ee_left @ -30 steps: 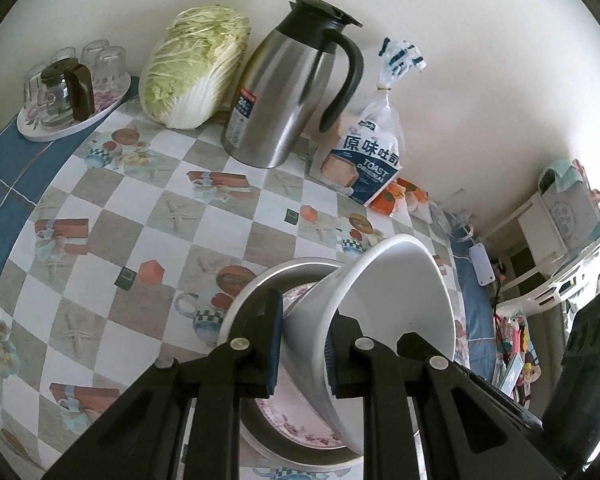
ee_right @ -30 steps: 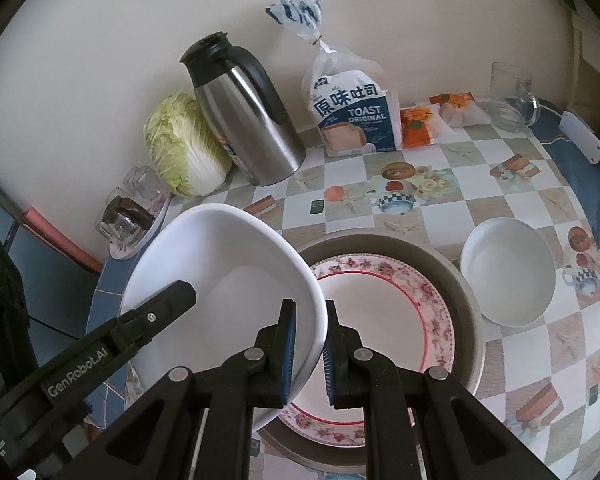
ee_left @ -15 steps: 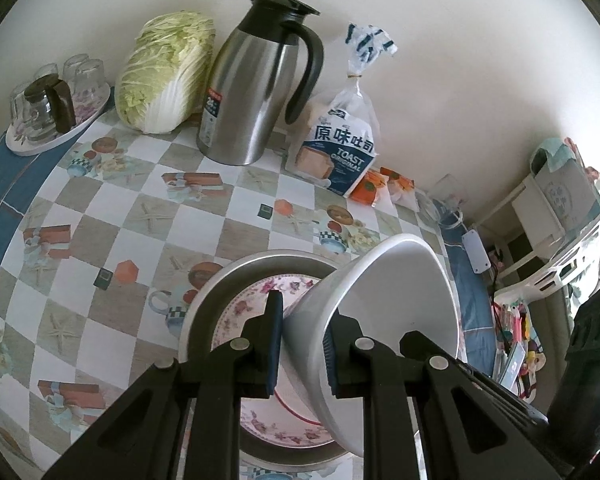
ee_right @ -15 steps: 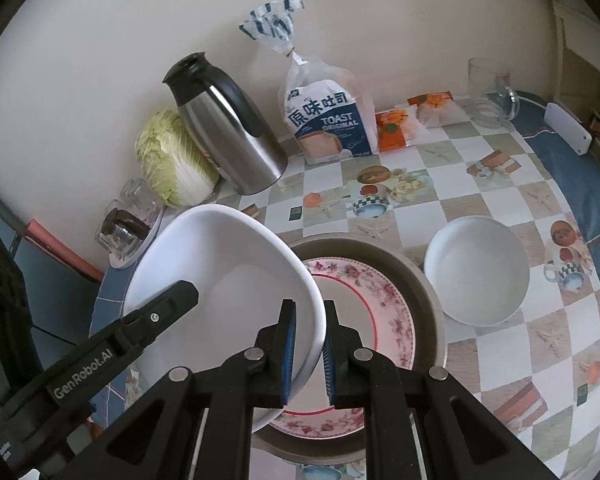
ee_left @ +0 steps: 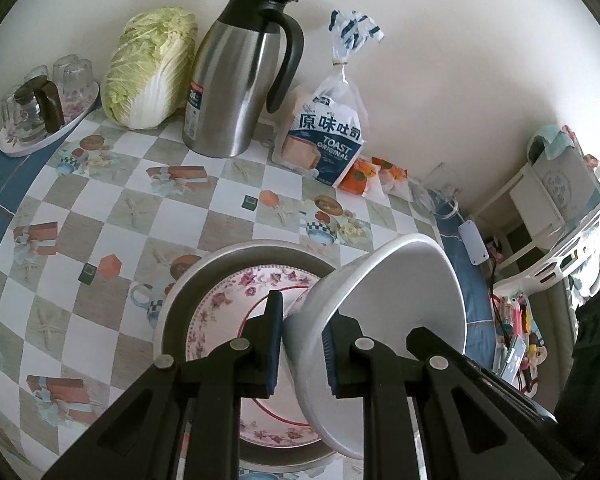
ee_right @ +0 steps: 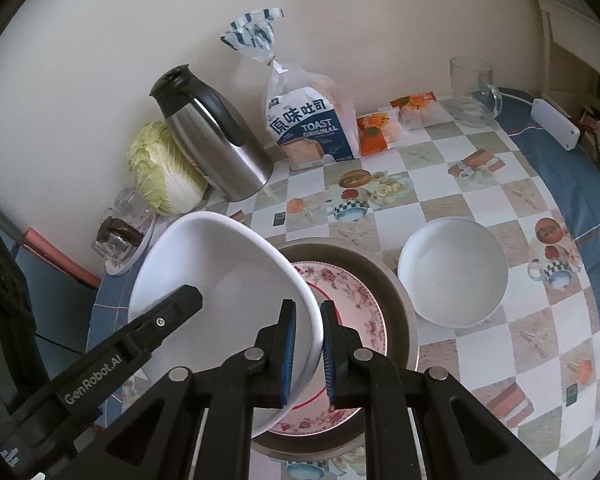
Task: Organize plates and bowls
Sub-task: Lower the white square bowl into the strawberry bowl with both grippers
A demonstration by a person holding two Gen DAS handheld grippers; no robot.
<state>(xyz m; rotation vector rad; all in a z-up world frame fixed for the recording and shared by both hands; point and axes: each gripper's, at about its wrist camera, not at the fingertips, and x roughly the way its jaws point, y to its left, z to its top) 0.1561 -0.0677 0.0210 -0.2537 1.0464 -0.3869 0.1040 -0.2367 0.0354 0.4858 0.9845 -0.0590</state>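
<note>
Both grippers hold one large white bowl (ee_right: 228,272) by opposite rims, tilted, above a floral plate (ee_right: 352,308) that lies in a grey metal pan (ee_right: 396,280). My left gripper (ee_left: 302,344) is shut on the bowl's rim (ee_left: 384,300); its arm shows in the right wrist view (ee_right: 112,356). My right gripper (ee_right: 308,356) is shut on the bowl's near rim. The plate (ee_left: 236,300) and pan (ee_left: 192,280) also show in the left wrist view. A second, smaller white bowl (ee_right: 454,272) stands upright on the table right of the pan.
At the back wall stand a steel thermos jug (ee_left: 236,84), a cabbage (ee_left: 148,68), a toast bag (ee_left: 324,136), orange snack packets (ee_right: 380,128) and a glass mug (ee_right: 472,88). A tray of glasses (ee_left: 40,108) sits at the far left. The checkered tablecloth (ee_left: 100,208) covers the table.
Both grippers, still holding the large bowl, have pulled back and risen a little; the pan and plate now show more in the left wrist view.
</note>
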